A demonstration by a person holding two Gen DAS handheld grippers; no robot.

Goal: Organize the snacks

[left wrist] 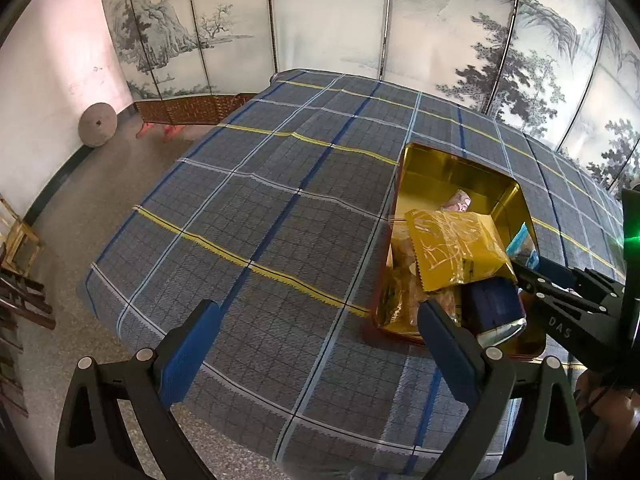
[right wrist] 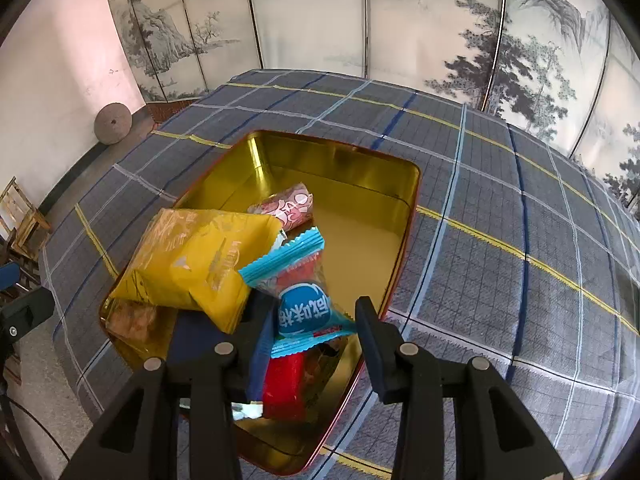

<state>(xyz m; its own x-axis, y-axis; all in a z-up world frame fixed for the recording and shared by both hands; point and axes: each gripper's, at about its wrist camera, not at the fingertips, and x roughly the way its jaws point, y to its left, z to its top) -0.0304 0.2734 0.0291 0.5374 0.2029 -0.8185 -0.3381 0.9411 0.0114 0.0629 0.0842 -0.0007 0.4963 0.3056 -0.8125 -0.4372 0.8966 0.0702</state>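
An open gold tin (right wrist: 340, 148) sits on the plaid tablecloth (right wrist: 500, 240). Inside lie a yellow packet (right wrist: 196, 260), a pink packet (right wrist: 288, 206), a red packet (right wrist: 284, 384) and other snacks. My right gripper (right wrist: 310, 332) hovers over the tin's near end, shut on a light blue snack packet (right wrist: 304, 312) that stands up between the pads. In the left wrist view the tin (left wrist: 460, 156) is at the right, with the yellow packet (left wrist: 456, 248) and the right gripper (left wrist: 528, 268) over it. My left gripper (left wrist: 320, 344) is wide open and holds nothing, its right finger beside the tin's near corner.
The tablecloth (left wrist: 260, 208) hangs over the table's near and left edges above a speckled floor. A painted folding screen (left wrist: 328, 20) stands behind the table. A round stone disc (left wrist: 97, 125) leans on the left wall, and wooden chairs (left wrist: 18, 240) stand further left.
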